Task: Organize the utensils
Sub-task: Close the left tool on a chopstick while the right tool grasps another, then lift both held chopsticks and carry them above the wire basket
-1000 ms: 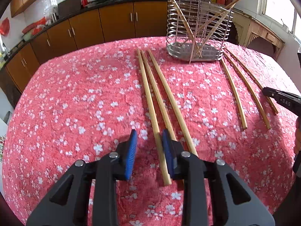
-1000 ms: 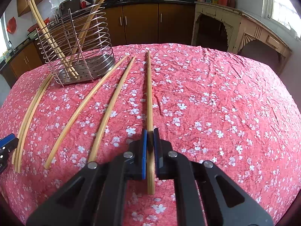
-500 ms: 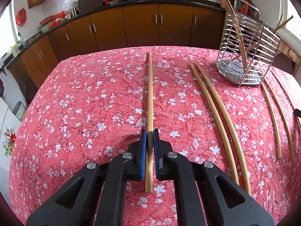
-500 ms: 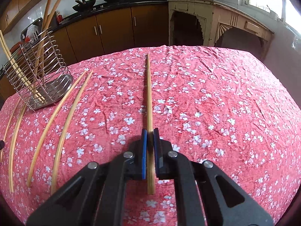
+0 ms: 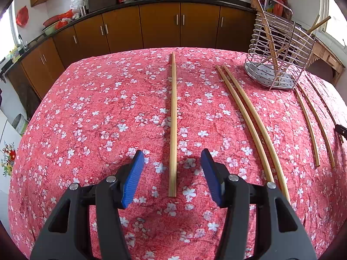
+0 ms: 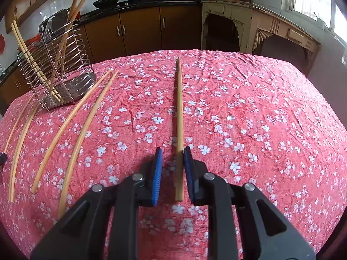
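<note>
A long bamboo chopstick [image 5: 173, 119] lies flat on the red floral tablecloth [image 5: 97, 119]. Its near end sits between the blue pads [image 5: 133, 179] of my left gripper [image 5: 172, 151], whose jaws are opening wide and touch nothing. A second chopstick [image 6: 179, 119] lies between the pads of my right gripper [image 6: 173, 149]. Those jaws are opening too, a narrow gap each side, the stick closer to the right pad [image 6: 188, 169]. The wire utensil holder [image 5: 279, 49] [image 6: 56, 65] stands at the far edge with several chopsticks leaning in it.
Two more chopsticks [image 5: 249, 119] [image 6: 71, 125] lie side by side between each gripper and the holder, and further thin sticks [image 5: 312, 119] [image 6: 19, 140] lie beyond them. The other gripper's tip [image 5: 341, 129] shows at the frame edge. Brown kitchen cabinets [image 5: 160, 23] stand behind the table.
The left gripper shut on one chopstick, dragged it away from its two neighbours, then opened wide, leaving it on the cloth. The right gripper dragged its stick further from the holder, then parted its jaws.
</note>
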The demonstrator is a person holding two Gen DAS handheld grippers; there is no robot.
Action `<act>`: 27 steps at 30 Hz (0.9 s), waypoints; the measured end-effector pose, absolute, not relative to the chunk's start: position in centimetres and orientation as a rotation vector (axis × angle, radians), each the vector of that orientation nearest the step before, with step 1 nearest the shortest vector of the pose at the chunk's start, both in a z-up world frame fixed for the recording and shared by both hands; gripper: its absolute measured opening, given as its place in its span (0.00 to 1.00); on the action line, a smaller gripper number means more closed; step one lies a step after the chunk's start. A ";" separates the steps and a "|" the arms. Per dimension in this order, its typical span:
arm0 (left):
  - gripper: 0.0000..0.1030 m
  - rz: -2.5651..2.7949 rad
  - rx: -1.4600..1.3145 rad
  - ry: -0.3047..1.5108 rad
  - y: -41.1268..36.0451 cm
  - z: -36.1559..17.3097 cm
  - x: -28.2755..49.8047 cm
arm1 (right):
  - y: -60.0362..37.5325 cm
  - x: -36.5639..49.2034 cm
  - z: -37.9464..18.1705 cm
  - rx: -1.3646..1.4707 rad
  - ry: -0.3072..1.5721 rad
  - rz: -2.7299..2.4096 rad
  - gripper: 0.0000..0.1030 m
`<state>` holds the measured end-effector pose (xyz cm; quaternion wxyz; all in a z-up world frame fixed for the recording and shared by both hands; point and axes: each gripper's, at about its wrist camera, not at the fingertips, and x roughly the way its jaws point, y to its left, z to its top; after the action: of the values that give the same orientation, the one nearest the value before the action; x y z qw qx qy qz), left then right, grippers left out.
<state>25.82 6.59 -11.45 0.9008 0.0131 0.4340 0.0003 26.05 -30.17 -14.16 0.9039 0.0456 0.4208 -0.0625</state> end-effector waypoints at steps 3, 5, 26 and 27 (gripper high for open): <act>0.53 0.000 0.023 0.897 6.7 -11.5 25.7 | -30.3 26.1 -14.2 0.100 0.870 -0.128 0.21; 0.53 0.003 0.024 0.897 6.7 -11.4 25.5 | -30.3 25.7 -14.2 0.098 0.870 -0.130 0.21; 0.07 0.008 0.043 0.880 6.5 -10.7 22.7 | -30.6 22.0 -13.3 0.115 0.840 -0.127 0.07; 0.07 0.008 0.038 0.870 6.7 -10.3 22.5 | -30.6 21.7 -12.9 0.110 0.829 -0.128 0.07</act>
<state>22.50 6.66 -10.30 0.9067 0.0184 0.4213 0.0040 21.75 -30.62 -12.85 0.9119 0.0534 0.4021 -0.0621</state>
